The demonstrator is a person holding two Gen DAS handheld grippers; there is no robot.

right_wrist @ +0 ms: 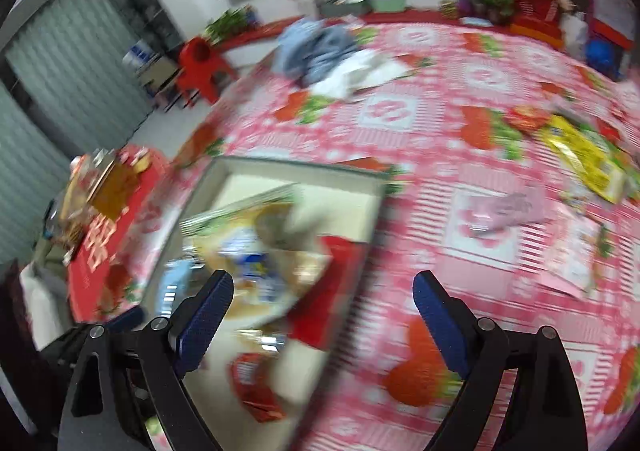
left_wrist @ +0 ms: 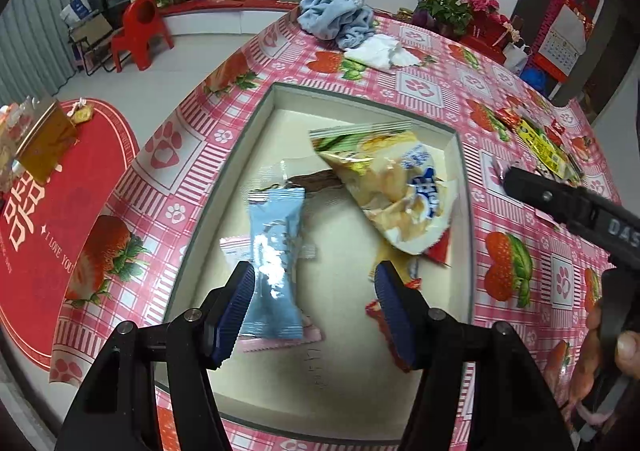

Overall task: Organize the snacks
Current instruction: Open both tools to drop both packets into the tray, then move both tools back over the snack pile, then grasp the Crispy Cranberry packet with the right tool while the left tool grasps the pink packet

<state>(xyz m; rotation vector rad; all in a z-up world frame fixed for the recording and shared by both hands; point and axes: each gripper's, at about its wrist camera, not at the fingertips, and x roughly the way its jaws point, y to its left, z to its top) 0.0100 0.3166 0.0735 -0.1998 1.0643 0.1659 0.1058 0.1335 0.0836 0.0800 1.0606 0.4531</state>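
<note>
Taking the cream tray [left_wrist: 460, 187] as the landmark: its near half holds a bare patch of floor toward the near rim, free for a gripper to come down. Its left side is taken by a light blue packet [left_wrist: 276, 263] lying over a pink one, and its far-right part by a large pale chip bag [left_wrist: 400, 187] tilted over red wrappers. Beyond the tray's far rim the tablecloth [right_wrist: 400, 155] is bare up to a blue cloth [left_wrist: 336, 17] and white tissue. Right of the tray, open tablecloth runs out to a yellow packet [right_wrist: 584, 155] and pink wrappers [right_wrist: 512, 207].
</note>
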